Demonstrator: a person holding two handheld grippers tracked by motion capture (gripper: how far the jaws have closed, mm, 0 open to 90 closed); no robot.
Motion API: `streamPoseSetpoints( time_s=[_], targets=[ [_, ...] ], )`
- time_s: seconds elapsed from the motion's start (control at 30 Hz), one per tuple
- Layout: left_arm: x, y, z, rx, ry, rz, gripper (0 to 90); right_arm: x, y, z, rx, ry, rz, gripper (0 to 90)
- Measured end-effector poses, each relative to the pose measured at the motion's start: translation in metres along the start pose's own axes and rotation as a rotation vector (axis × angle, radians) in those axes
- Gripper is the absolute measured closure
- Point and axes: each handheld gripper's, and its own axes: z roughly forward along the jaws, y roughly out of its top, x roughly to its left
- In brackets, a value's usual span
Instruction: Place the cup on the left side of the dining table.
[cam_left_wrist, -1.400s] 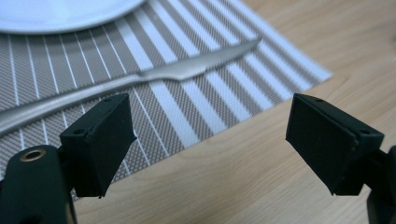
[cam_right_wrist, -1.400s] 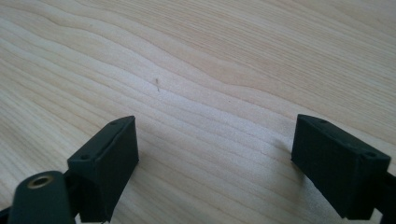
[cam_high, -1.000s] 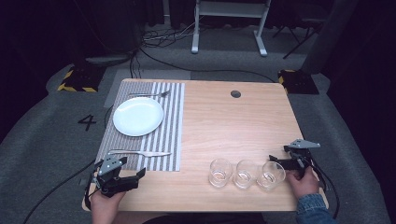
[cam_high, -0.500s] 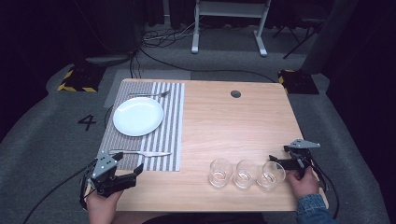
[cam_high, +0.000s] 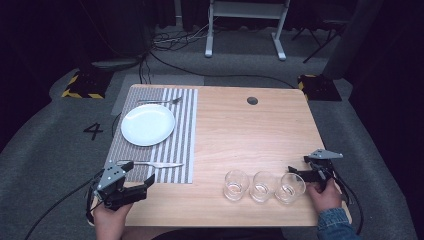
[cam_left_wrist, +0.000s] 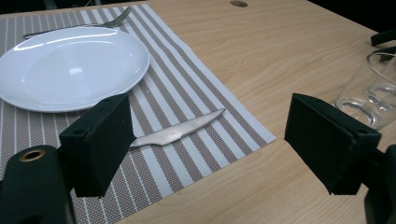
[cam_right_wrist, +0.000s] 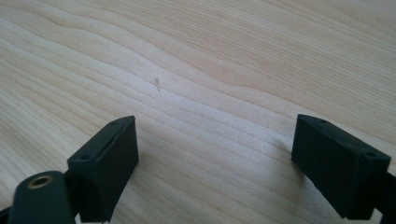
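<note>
The left claw (cam_high: 131, 186) hangs over the near left corner of the counter (cam_high: 250, 135), its jaws spread apart with nothing between them. Just beyond it lies the knife (cam_high: 156, 164), flat on the near strip of the striped placemat (cam_high: 182, 130), close to the mat's front edge and apart from the claw. In the left gripper view the knife (cam_left_wrist: 175, 132) shows between and past the two black jaws, nearer the left one, which covers the handle end.

The knife's long axis runs across the counter, roughly parallel to the front edge. Its pointed blade tip aims toward the right, toward the bare wood and the glasses; the handle end lies toward the counter's left side. Behind it on the mat sits the white plate (cam_high: 148, 124), and past the plate a fork (cam_high: 160, 101) lies along the far edge.

The right claw (cam_high: 296, 175) rests at the near right of the counter, jaws wide and empty over bare wood, just beside the rightmost of three clear glasses (cam_high: 263, 186) standing in a row.
</note>
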Motion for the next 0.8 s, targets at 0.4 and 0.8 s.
streamPoseSetpoints(
  time_s=[0.4,0.8],
  targets=[
    [-0.018,0.017,0.016,0.024,-0.031,0.065,15.8,0.0,0.0,0.0,0.0,0.0,0.001,14.8],
    [-0.043,0.041,0.037,0.028,-0.121,0.142,15.9,0.0,0.0,0.0,0.0,0.0,-0.001,14.8]
  ],
)
